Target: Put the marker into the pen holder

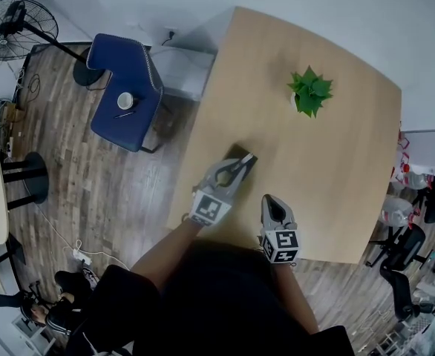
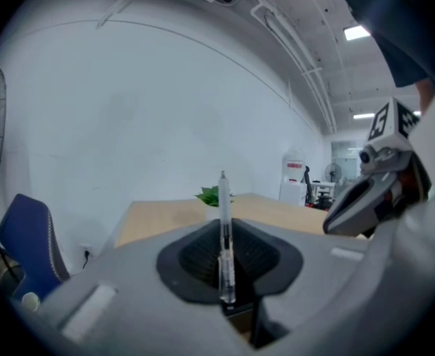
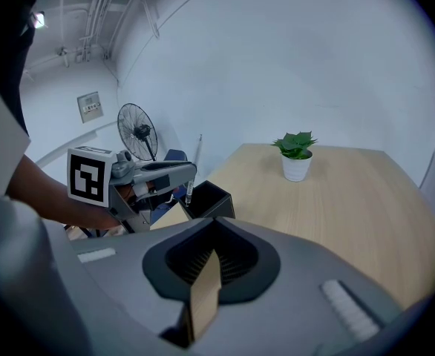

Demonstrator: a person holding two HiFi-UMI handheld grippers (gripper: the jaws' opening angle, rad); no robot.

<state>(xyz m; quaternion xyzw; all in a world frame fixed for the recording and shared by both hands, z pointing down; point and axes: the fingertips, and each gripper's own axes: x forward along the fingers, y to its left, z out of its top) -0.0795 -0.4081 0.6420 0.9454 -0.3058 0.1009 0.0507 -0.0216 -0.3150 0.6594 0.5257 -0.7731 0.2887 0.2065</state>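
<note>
Step in hand: delivery of the marker (image 2: 223, 236) to the pen holder (image 3: 211, 197); insertion not yet made.

The left gripper (image 1: 236, 170) has its fingers clamped on the lower barrel of the marker, a slim clear-bodied pen held upright with most of its length standing above the jaws. In the right gripper view its lower tip hangs just over the holder's near rim, at about 9 o'clock of the opening, not inside it. The holder is a black, open-topped box near the table's (image 1: 336, 169) left edge.

The right gripper (image 1: 275, 205) waits near the person's edge of the table, at about 5 o'clock of the left one. Its fingers stand a narrow gap apart, with nothing between them.

Next move, as judged: carry the marker a little toward 3 o'clock until the tip is over the opening, keep it upright, lower it, then release. A tip landing on the rim could tip or push the holder, which nothing steadies.

Surroundings: a small potted plant (image 1: 310, 91) stands at about 2 o'clock of the holder, well apart. Off the table, at 10 o'clock, is a blue chair (image 1: 125, 87) with a cup (image 1: 125, 100) on its seat, and beyond it a floor fan (image 1: 13, 24). Nothing stands between marker and holder.
</note>
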